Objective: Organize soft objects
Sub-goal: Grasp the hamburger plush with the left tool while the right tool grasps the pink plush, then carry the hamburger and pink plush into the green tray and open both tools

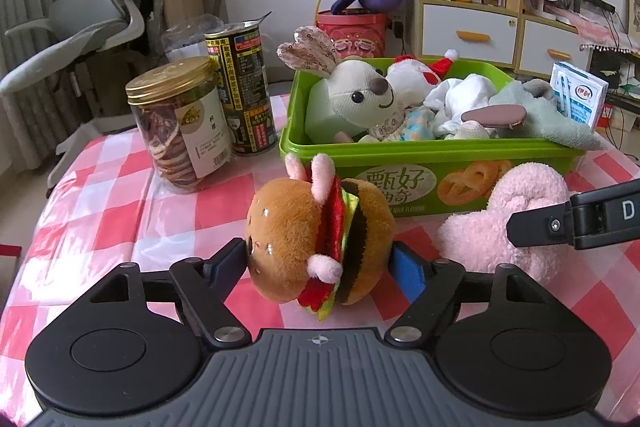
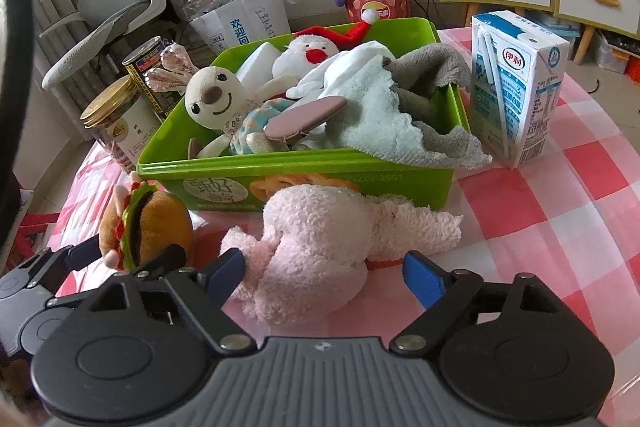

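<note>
My left tongs (image 1: pixel 318 259) are closed partway on the brown plush hamburger toy (image 1: pixel 316 239), one blue-padded finger pressed into each bun side; the toy sits upright between them, its lower edge at the red-and-white checked desk (image 1: pixel 100 187). My right tongs (image 2: pixel 324 269) are spread wide around the fluffy pink plush toy (image 2: pixel 320 251): the left finger touches its fur at 9 o'clock, while the right finger stands apart from it at 3 o'clock, so nothing is gripped there. In the left wrist view, one right finger lies across the pink toy at 3 o'clock of the hamburger.

The green plastic biscuit box (image 2: pixel 304 183) stands at 12 o'clock of both toys, with the pink toy touching its front wall and the hamburger just beside its front left corner. It is heaped with a cream rabbit doll (image 2: pixel 214 99), a Santa plush (image 2: pixel 312 55) and pale cloths (image 2: pixel 376 107), one of which hangs over the front right rim.

At 10 o'clock of the hamburger stand a gold-lidded clear jar (image 1: pixel 180 131) and a tall black-and-yellow can (image 1: pixel 244 91), touching each other and near the box's left wall. A blue-and-white milk carton (image 2: pixel 516 87) stands at 2 o'clock, just beside the box's right wall. Open checked cloth lies at 3 and 4 o'clock of the pink toy, and at 8 o'clock of the hamburger up to the desk's left edge.
</note>
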### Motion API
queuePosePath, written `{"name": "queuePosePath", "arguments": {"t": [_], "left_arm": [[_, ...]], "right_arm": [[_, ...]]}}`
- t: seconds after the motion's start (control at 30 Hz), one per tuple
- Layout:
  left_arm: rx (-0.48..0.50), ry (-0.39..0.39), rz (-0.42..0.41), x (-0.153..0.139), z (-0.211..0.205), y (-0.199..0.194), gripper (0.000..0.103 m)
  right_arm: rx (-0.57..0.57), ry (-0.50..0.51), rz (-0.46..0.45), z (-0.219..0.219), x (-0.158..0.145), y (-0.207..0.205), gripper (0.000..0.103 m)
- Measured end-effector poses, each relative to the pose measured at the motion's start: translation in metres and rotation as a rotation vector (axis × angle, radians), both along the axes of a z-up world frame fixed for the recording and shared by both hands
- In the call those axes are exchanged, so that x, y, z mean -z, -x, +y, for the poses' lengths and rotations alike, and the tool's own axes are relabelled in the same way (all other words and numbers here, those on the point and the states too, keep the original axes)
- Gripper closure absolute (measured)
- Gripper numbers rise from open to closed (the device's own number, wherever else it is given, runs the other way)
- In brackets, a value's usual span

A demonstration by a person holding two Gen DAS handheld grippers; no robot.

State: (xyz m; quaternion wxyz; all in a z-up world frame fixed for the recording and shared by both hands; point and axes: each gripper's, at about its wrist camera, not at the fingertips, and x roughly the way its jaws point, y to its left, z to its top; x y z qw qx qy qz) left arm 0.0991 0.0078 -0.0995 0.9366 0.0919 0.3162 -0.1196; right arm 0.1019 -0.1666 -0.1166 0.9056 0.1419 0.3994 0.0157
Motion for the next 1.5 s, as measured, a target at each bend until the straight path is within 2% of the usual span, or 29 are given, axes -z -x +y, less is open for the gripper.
{"name": "queuePosePath", "arguments": {"t": [0.1, 0.2, 0.23, 0.4, 0.6, 0.93, 1.3, 1.5], "left_arm": [[0.000, -0.003, 0.001, -0.001, 0.000, 0.000, 0.030], [-0.004, -0.002, 0.004, -0.001, 0.000, 0.000, 0.033], [-0.004, 0.002, 0.006, -0.002, 0.000, 0.000, 0.034], [-0.004, 0.007, 0.014, -0.005, 0.001, 0.001, 0.037], [-0.016, 0.016, 0.031, -0.008, 0.002, 0.002, 0.038], [-0.030, 0.066, 0.037, -0.027, 0.009, 0.009, 0.039], [-0.047, 0.122, 0.023, -0.052, 0.017, 0.025, 0.039], [-0.047, 0.162, 0.004, -0.063, 0.021, 0.030, 0.039]], "right_arm": [[-0.005, -0.003, -0.001, 0.000, 0.000, 0.000, 0.046], [-0.018, -0.010, -0.004, 0.001, -0.001, 0.000, 0.060], [-0.028, -0.017, -0.006, 0.001, -0.002, 0.000, 0.068], [-0.036, -0.018, -0.020, 0.002, -0.006, 0.001, 0.082], [-0.034, -0.040, -0.011, -0.003, -0.011, 0.003, 0.086], [-0.033, -0.075, -0.043, -0.010, -0.032, 0.016, 0.093], [-0.016, -0.143, -0.075, -0.018, -0.055, 0.034, 0.094], [0.020, -0.202, -0.139, -0.028, -0.075, 0.045, 0.094]]}}
